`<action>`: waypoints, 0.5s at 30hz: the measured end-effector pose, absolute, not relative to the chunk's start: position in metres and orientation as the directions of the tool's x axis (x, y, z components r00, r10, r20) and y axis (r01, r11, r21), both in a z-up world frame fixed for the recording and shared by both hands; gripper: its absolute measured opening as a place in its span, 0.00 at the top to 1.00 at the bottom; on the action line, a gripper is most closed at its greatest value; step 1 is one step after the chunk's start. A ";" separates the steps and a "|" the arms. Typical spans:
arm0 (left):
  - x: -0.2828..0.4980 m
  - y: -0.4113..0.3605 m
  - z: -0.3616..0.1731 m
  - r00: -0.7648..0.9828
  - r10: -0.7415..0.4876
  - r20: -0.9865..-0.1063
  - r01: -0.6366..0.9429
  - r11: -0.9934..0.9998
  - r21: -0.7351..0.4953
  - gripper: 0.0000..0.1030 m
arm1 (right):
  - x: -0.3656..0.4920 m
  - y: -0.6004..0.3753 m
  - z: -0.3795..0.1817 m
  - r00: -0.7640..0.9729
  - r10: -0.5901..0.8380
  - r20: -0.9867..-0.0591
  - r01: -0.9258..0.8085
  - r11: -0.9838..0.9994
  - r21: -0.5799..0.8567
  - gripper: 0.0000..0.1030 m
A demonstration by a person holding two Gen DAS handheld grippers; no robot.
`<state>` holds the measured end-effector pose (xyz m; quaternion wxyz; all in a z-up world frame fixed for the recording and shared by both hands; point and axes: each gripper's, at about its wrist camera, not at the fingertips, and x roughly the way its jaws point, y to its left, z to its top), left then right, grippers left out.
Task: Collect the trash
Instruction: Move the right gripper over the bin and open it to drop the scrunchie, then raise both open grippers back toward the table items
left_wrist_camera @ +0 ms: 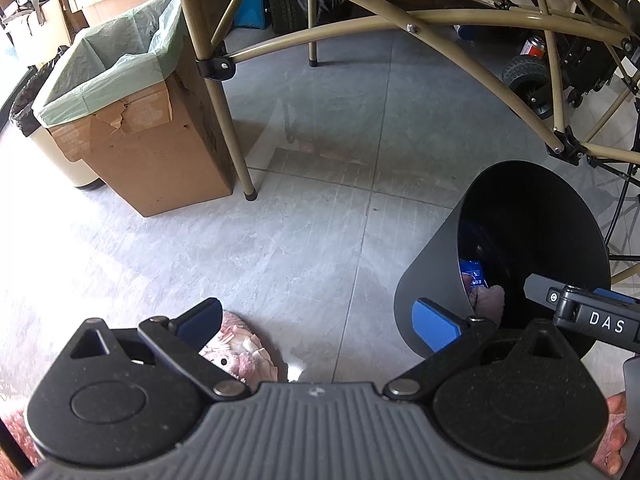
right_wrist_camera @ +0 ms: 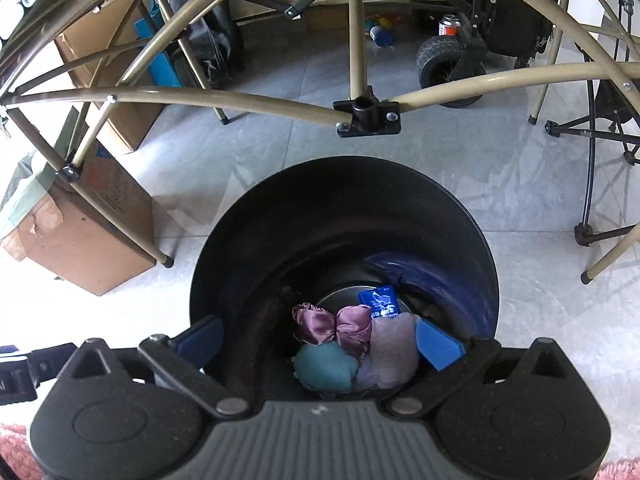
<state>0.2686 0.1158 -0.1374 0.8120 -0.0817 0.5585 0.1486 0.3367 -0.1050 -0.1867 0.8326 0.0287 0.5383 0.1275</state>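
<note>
The right gripper (right_wrist_camera: 320,340) hung with jaws spread and empty over the black bin (right_wrist_camera: 240,216); the left gripper (left_wrist_camera: 316,320) was likewise spread. A soft, light pink item (left_wrist_camera: 244,354) lay at seven o'clock, likely pinchable anywhere

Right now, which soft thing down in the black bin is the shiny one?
The purple satin bow. It looks glossy and crinkled, while the teal lump and the pale lilac lump beside it look fuzzy and dull.
</note>
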 end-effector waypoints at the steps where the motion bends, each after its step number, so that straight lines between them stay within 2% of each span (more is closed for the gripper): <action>1: 0.269 0.116 -0.137 0.332 0.150 -0.931 -0.332 0.943 0.033 0.00 | 0.337 -0.105 -0.187 0.388 0.243 -0.889 -0.181 0.966 0.185 0.00; 15: 0.268 0.112 -0.134 0.355 0.157 -0.922 -0.337 0.941 0.030 0.00 | 0.334 -0.110 -0.181 0.401 0.240 -0.884 -0.183 0.967 0.179 0.00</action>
